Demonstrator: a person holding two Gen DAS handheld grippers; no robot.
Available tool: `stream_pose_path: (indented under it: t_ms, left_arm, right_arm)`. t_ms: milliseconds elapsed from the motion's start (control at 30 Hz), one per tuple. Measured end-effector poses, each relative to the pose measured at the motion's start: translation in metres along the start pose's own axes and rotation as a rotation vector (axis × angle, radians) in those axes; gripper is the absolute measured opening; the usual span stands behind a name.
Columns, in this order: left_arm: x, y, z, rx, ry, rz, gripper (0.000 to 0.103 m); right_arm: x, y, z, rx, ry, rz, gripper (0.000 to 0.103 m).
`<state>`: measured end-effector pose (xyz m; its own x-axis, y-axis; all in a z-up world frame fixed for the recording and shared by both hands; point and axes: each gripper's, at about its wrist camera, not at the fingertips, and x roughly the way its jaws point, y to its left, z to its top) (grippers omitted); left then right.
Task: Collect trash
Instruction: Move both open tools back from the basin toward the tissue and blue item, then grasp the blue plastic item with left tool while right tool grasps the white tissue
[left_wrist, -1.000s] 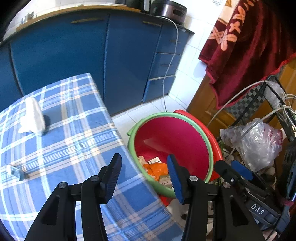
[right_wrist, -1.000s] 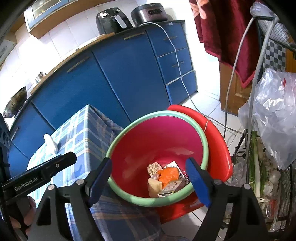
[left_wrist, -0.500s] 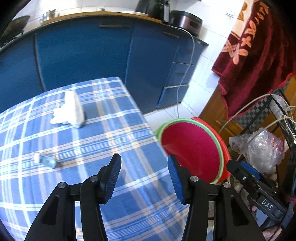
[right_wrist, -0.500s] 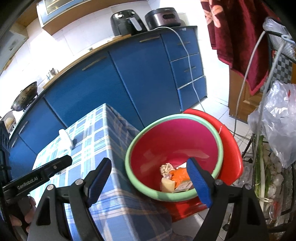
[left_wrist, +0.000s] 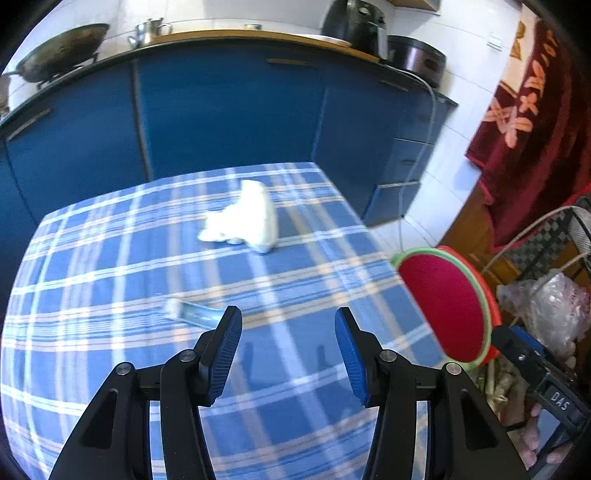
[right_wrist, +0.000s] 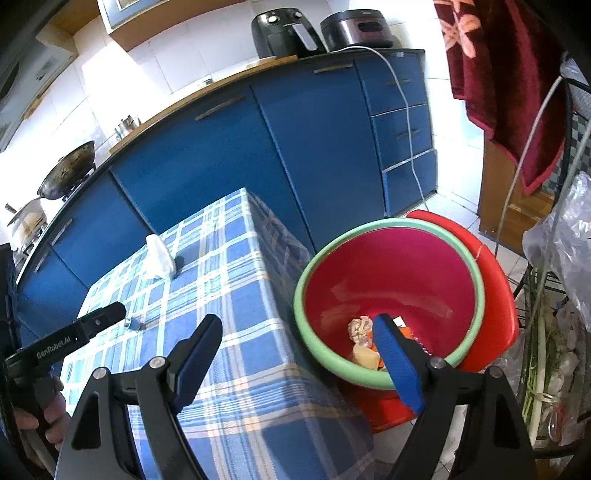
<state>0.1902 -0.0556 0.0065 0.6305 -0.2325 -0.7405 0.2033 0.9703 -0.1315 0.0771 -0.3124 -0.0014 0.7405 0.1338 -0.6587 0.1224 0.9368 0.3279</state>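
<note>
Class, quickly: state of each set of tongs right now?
Left tongs: open, holding nothing.
Right tongs: open, holding nothing.

A crumpled white tissue (left_wrist: 243, 221) lay on the counter (left_wrist: 110, 266) at 12 o'clock. A small silvery wrapper (left_wrist: 192, 314) lay flat at 10 o'clock. The red bowl (right_wrist: 391, 280) held scraps (right_wrist: 364, 339).
</note>
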Motion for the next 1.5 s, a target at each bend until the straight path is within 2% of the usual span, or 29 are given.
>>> stream_pose_path:
  t_ms: [167,500,633,733,800,833,1033,1300,1333,1433,1500]
  left_arm:
    - [0.002,0.023,-0.003,-0.011,0.008,0.045,0.059]
    - [0.024,0.059,-0.014,-0.056,0.064,0.099,0.059]
    - [0.035,0.064,-0.015,-0.074,0.082,0.094,0.059]
    - [0.040,0.063,-0.016,-0.091,0.079,0.063,0.060]
    - [0.044,0.060,-0.015,-0.094,0.085,0.058,0.070]
    - [0.046,0.058,-0.015,-0.096,0.083,0.054,0.071]
    - [0.062,0.053,-0.008,-0.140,0.089,0.059,0.071]
    - [0.063,0.058,-0.005,-0.183,0.060,0.091,0.070]
    - [0.062,0.061,-0.006,-0.191,0.056,0.094,0.068]
    - [0.058,0.069,-0.008,-0.206,0.049,0.095,0.052]
    - [0.057,0.074,-0.008,-0.216,0.049,0.095,0.035]
  right_arm:
    - [0.003,0.010,-0.004,-0.016,0.013,0.011,0.086]
    - [0.012,0.025,-0.010,-0.040,0.047,0.026,0.086]
    - [0.013,0.029,-0.012,-0.049,0.052,0.026,0.086]
    - [0.014,0.029,-0.012,-0.050,0.055,0.024,0.086]
    - [0.015,0.029,-0.013,-0.048,0.059,0.024,0.086]
    - [0.015,0.029,-0.013,-0.049,0.060,0.024,0.086]
    - [0.018,0.030,-0.014,-0.049,0.071,0.026,0.086]
    - [0.022,0.028,-0.015,-0.047,0.078,0.027,0.086]
    - [0.023,0.028,-0.015,-0.045,0.081,0.027,0.086]
    - [0.025,0.029,-0.016,-0.045,0.087,0.031,0.086]
    - [0.027,0.030,-0.017,-0.046,0.091,0.035,0.086]
